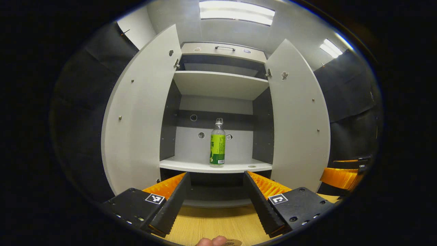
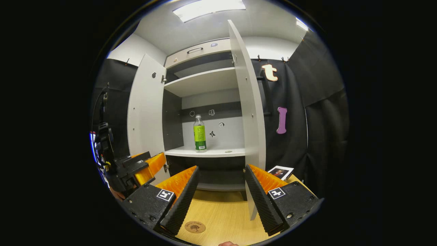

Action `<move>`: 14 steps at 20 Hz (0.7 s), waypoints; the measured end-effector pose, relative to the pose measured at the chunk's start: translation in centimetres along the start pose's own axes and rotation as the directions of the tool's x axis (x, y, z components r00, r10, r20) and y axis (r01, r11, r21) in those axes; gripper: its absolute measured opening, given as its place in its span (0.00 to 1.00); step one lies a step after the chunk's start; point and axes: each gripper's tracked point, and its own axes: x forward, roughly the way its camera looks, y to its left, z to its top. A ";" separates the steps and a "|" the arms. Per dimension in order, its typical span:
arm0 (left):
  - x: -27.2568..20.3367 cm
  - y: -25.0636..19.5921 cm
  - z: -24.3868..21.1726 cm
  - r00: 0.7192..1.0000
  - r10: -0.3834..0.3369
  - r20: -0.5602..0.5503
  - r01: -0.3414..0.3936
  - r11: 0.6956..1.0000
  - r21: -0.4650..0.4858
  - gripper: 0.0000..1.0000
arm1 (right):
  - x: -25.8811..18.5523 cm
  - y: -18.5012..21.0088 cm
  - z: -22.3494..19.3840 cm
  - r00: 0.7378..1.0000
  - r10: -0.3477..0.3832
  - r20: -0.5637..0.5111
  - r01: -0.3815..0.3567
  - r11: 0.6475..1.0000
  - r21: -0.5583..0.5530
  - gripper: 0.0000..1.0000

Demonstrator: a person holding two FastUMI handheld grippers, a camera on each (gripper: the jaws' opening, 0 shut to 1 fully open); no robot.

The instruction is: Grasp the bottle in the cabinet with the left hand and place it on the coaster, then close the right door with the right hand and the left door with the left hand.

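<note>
Bottle [image 1: 217, 143] is standing upright on the cabinet shelf [image 1: 239, 167] at frame centre, dead ahead of the left tongs [image 1: 215, 201], both left and right tongs [image 2: 220, 198] gaping open, gripping nothing.

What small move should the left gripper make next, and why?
Probably move the open left gripper straight forward toward the clear plastic bottle with the green label. The bottle stands upright on the white cabinet shelf, ungrasped, both doors are open, and the round wooden coaster is bare.
</note>
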 end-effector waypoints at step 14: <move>15.8 -0.3 3.6 0.992 -0.120 0.042 0.121 0.993 -0.013 0.94 | 0.7 0.0 0.9 1.000 -0.006 0.010 0.006 1.000 -0.001 0.82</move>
